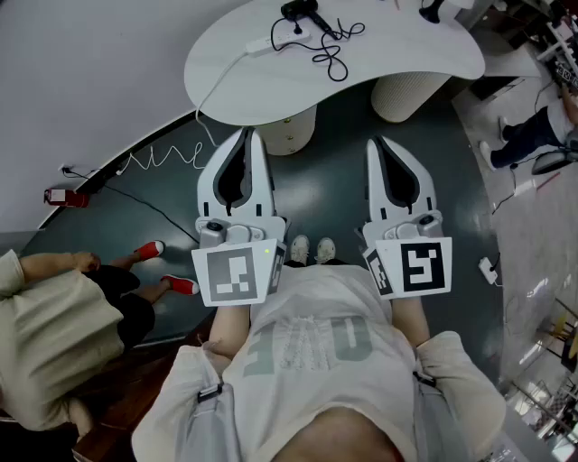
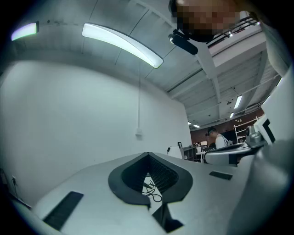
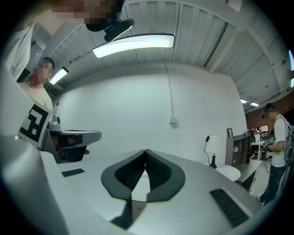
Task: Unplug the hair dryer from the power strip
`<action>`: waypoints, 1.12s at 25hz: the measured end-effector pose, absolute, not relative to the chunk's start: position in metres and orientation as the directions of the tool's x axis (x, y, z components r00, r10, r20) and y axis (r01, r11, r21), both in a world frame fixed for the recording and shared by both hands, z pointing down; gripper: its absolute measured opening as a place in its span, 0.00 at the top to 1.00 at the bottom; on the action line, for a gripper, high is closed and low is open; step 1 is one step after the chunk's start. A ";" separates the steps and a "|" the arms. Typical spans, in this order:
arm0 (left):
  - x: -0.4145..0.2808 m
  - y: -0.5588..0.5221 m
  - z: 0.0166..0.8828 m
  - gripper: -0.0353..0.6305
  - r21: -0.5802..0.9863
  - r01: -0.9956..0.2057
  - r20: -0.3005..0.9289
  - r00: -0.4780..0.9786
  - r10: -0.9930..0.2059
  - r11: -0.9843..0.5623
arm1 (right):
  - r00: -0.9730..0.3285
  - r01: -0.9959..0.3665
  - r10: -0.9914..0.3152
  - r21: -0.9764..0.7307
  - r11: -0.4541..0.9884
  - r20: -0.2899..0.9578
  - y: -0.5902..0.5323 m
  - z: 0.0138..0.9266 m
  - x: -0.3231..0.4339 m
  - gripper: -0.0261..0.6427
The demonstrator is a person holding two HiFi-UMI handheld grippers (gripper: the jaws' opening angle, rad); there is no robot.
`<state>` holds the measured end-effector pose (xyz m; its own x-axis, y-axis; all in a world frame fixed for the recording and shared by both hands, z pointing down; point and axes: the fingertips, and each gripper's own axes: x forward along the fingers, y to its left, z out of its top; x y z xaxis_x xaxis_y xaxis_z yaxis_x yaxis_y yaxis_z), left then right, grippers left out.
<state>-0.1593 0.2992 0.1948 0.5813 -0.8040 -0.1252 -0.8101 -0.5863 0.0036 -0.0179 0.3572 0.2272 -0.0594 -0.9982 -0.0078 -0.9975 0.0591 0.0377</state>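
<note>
A black hair dryer lies at the far side of the white table, beside a white power strip. Its black cord loops over the tabletop; a piece of the cord also shows through the left gripper's jaw gap. My left gripper and right gripper are held side by side at about level, short of the table's near edge. Both are shut with nothing between the jaws.
The strip's white cable drops off the table and curls along the floor to the wall. Ribbed pedestals carry the table. A seated person with red shoes is at left, another person at right. A small lamp stands on a round table.
</note>
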 end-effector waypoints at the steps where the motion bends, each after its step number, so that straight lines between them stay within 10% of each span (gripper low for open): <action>1: -0.159 0.300 0.195 0.93 0.007 -0.810 -0.124 0.581 -0.805 -0.586 | -0.062 -0.997 -0.998 0.037 0.061 -0.009 0.357 0.228 -0.018 0.93; 28: -0.106 0.161 0.216 0.93 -0.015 -0.862 -0.135 0.504 -0.853 -0.507 | -0.180 -0.983 -0.984 0.021 0.180 -0.003 0.225 0.254 0.044 0.93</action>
<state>-0.1063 0.1611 0.2165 0.5045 -0.8528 -0.1350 -0.8616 -0.5074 -0.0146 0.0445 0.2250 0.2536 -0.1803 -0.9836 -0.0031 -0.9834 0.1802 0.0210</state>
